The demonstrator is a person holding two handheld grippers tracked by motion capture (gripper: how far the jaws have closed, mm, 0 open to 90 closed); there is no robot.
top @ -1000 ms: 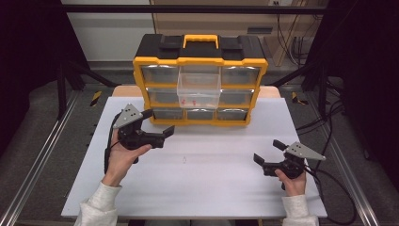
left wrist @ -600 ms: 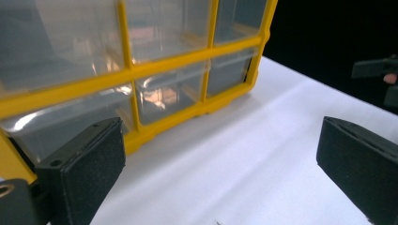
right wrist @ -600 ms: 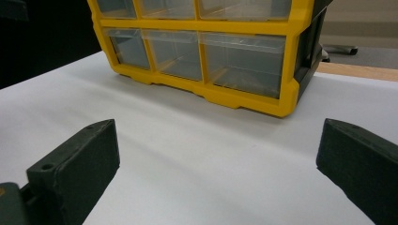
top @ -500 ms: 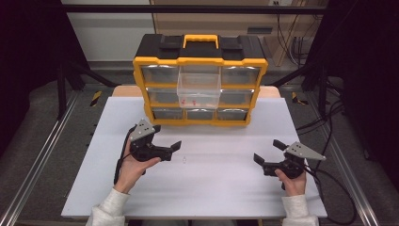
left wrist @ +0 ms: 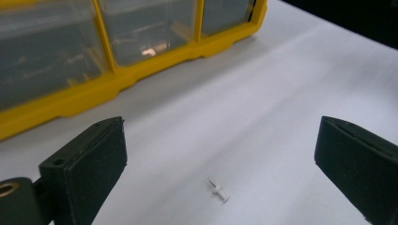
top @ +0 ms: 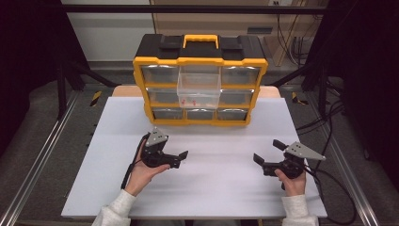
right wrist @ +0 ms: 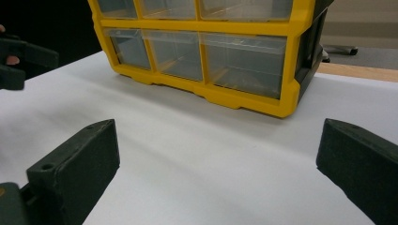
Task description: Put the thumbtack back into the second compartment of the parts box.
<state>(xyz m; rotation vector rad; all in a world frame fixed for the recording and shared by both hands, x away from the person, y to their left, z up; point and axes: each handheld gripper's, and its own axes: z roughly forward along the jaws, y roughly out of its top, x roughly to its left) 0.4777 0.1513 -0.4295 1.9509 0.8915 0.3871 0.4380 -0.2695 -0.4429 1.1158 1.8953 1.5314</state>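
The left gripper (top: 181, 157), jaws spread, hovers near the bench's middle over a white pushpin (left wrist: 219, 191) lying on its side. Tiny, light and stiff, it probably rolls; pinch its plastic head. The right gripper (top: 260, 161), near the right edge, is spread too.
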